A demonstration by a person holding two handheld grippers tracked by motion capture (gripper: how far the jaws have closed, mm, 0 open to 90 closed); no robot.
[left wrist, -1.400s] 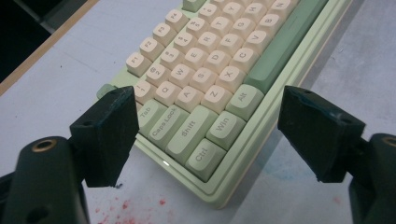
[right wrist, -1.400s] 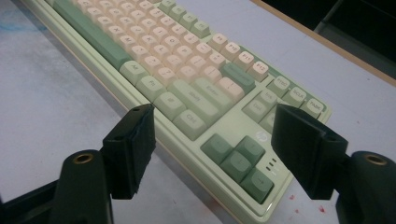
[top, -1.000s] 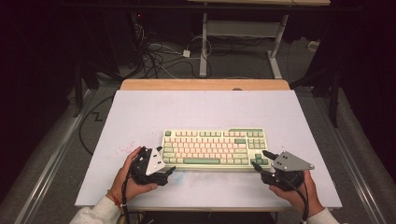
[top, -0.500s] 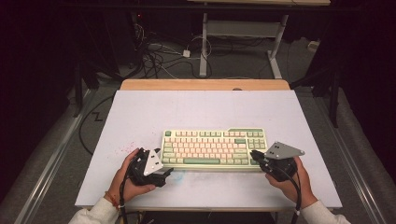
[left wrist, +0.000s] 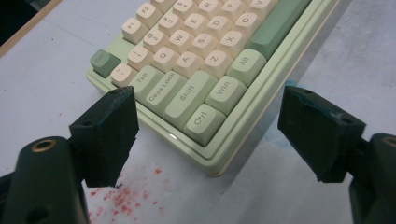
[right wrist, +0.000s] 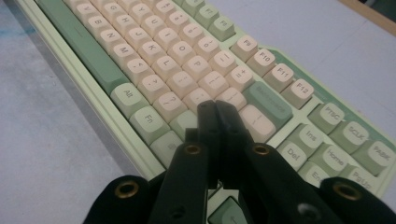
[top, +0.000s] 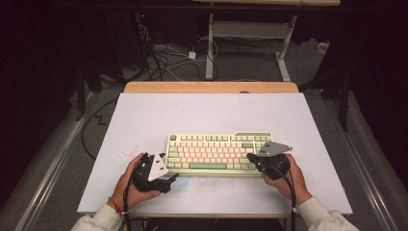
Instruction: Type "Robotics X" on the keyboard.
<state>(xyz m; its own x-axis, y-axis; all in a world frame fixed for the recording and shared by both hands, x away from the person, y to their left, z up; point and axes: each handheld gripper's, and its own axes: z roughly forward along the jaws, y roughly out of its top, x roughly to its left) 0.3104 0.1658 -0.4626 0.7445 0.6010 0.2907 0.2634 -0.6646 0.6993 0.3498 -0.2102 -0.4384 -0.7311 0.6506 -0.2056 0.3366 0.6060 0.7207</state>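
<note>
Keyboard (top: 219,153), pale green plastic with cream keys, lies flat near the white tabletop's (top: 211,113) front edge. Left gripper (left wrist: 205,135) gapes wide at its left corner. Right gripper (right wrist: 217,112), jaws pressed together on nothing, hovers over its right-hand keys.

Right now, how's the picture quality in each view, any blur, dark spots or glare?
High view: table evenly lit, surroundings nearly black. Left gripper view: keyboard legends sharp, one small glint on its edge. Right gripper view: soft, near jaws blurred, far keys hazy.
</note>
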